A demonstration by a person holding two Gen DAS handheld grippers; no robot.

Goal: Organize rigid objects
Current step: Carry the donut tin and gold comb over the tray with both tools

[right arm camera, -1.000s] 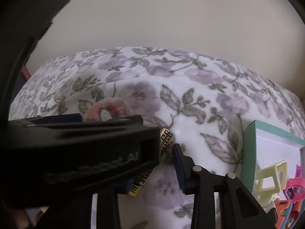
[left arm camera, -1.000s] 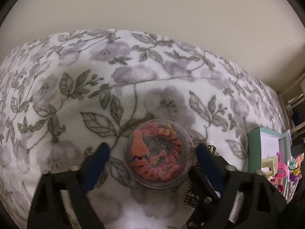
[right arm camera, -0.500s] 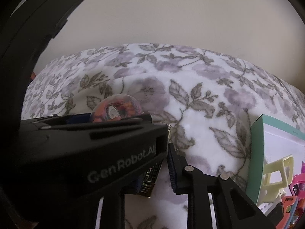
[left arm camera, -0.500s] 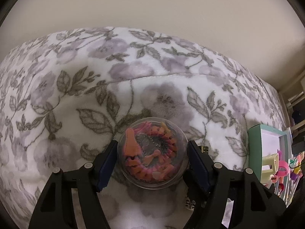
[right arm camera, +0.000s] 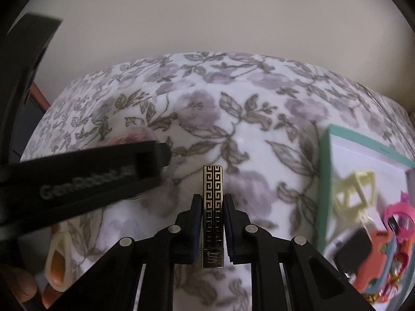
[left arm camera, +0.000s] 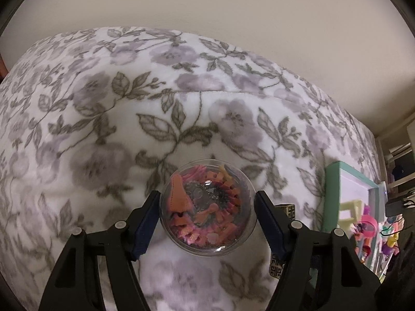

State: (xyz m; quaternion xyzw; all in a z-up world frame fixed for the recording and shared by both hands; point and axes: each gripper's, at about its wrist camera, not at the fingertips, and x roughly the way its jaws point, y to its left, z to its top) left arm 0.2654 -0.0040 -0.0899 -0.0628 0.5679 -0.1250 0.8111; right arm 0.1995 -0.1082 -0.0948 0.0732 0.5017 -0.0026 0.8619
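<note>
- Evidently both pickups were in hand: the left gripper (left arm camera: pixel 207 211) pinched a clear round case (left arm camera: pixel 206 207) of orange-pink pieces, just above the floral blanket (left arm camera: pixel 129 119).
- The right gripper (right arm camera: pixel 213 216) clamped a gold-patterned bar (right arm camera: pixel 213 207) upright between its pads.
- Whether either item had lifted clear of the blanket was hard to tell.
- Next, each probably needed carrying to the teal-rimmed tray (right arm camera: pixel 327 181) at right, already crowded with trinkets.

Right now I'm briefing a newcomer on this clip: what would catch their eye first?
First, the clear ball packed with pink and orange pieces, clamped in the left tool above the floral blanket. Next, the black-and-gold patterned bar pinched upright in the right tool. At right, a teal-rimmed tray holds colorful trinkets.
</note>
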